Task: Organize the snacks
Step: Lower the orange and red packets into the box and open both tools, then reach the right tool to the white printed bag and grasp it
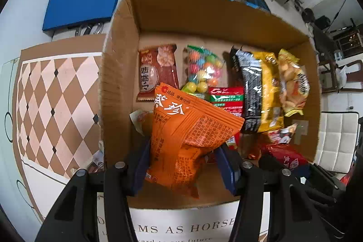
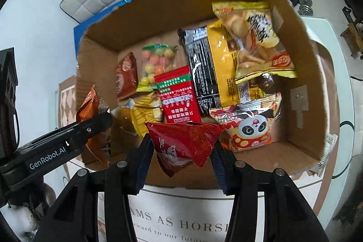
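An open cardboard box (image 1: 204,13) holds several snack packets. My left gripper (image 1: 183,162) is shut on an orange snack packet (image 1: 188,128) and holds it over the box's near left part. My right gripper (image 2: 181,155) is shut on a red snack packet (image 2: 183,144) over the box's near edge (image 2: 181,180). The left gripper (image 2: 90,126) with the orange packet (image 2: 90,106) also shows at the left of the right wrist view. The red packet (image 1: 288,155) shows at the lower right of the left wrist view.
In the box lie a brown-red packet (image 1: 156,69), a bag of coloured balls (image 1: 204,69), a red-green box (image 2: 179,96), a black-yellow packet (image 2: 211,69), a yellow chip bag (image 2: 254,42) and a panda packet (image 2: 249,126). A checkered mat (image 1: 52,106) lies left of the box.
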Demonstrator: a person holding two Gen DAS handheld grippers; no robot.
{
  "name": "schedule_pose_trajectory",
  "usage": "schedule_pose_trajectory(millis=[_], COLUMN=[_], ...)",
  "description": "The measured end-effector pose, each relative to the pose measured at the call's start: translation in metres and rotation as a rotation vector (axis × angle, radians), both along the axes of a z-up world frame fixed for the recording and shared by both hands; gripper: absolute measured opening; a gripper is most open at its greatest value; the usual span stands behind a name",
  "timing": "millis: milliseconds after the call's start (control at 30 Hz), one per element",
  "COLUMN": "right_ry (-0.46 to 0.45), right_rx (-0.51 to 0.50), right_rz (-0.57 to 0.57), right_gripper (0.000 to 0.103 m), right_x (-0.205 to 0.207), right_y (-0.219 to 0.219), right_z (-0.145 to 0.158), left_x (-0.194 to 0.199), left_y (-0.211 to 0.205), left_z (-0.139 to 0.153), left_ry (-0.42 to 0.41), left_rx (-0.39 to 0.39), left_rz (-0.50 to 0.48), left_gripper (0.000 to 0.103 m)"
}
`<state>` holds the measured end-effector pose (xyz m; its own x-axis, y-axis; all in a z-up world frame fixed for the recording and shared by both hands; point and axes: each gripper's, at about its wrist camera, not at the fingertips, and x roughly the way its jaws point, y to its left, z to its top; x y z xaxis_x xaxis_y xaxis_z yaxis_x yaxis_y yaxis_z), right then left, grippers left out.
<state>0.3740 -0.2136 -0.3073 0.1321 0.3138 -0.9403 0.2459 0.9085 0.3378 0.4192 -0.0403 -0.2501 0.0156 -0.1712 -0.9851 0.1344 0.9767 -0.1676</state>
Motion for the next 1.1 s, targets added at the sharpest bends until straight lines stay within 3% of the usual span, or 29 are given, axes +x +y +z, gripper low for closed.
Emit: schedule_pose_trajectory(millis=[267,400,433,867,1100], right_ry=[0.069,0.079,0.076,0.015,-0.063], right_rx=[-0.030,-0.086,-0.097,-0.256,-0.327], right_rz=[0.009,0.009,0.010,0.035,0.047], right_gripper=[0.055,0.086,0.087,0.095,0.096], right_x=[0.004,0.004,0.004,-0.008,-0.025], right_y=[-0.001,-0.005,-0.006,-0.011,-0.007], right_z=[-0.020,-0.017,-0.015,0.015,0.047], left_x=[-0.003,-0.006,-0.006,-0.024,-0.048], left_y=[0.001,0.001,0.002,0.000,-0.003], left_z=[-0.012,-0.012,-0.011,0.017,0.055], left_ry=[0.012,0.008,0.001,-0.082,-0.239], left_rx=[0.015,0.046,0.050,0.073,0.122], left_rz=[0.011,0.010,0.012,-0.004,-0.002], left_gripper=[0.053,0.081,0.083,0.086,0.086])
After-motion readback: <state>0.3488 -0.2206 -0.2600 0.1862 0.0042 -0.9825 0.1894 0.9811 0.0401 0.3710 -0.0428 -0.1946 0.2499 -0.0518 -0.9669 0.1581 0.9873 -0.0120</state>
